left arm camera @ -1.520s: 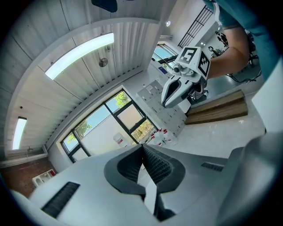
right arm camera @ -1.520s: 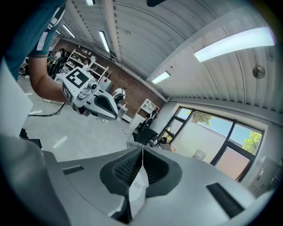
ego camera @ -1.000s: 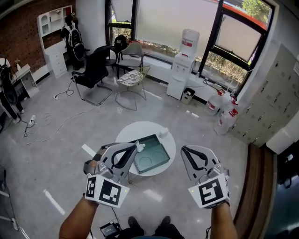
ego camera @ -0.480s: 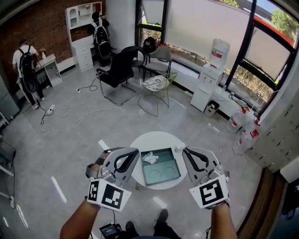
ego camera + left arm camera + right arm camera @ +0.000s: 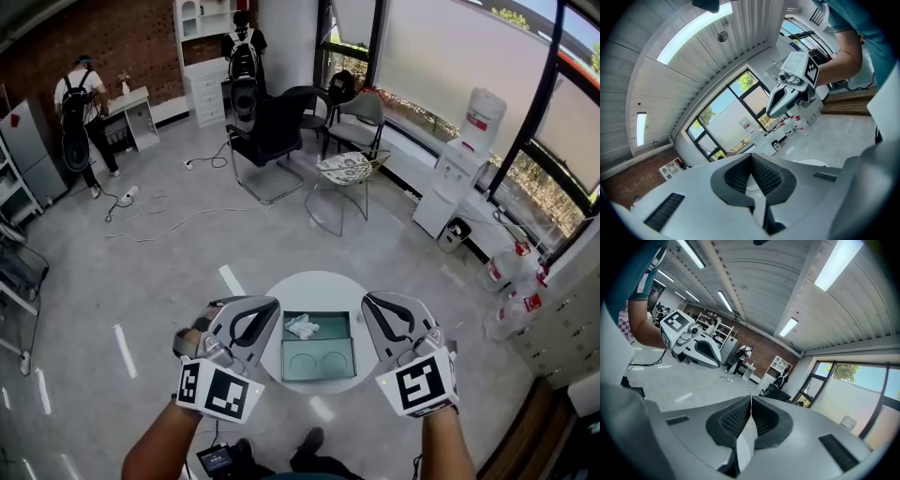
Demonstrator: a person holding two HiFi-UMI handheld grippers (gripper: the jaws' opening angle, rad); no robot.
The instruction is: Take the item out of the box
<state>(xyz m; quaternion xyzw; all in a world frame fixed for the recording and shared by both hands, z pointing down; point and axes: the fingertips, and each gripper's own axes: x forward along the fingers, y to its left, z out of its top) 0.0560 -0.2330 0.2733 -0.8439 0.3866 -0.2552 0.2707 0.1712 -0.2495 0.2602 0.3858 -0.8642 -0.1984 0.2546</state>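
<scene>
Both pairs of fingers are closed tip to tip, with nothing between them. The left gripper (image 5: 271, 304) is by the round table's (image 5: 314, 286) left edge and the right gripper (image 5: 369, 300) by its right edge. The crumpled white item (image 5: 302, 326) lies in the far left corner of the green box (image 5: 319, 361).

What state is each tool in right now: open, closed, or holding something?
Left tool: closed, holding nothing.
Right tool: closed, holding nothing.
</scene>
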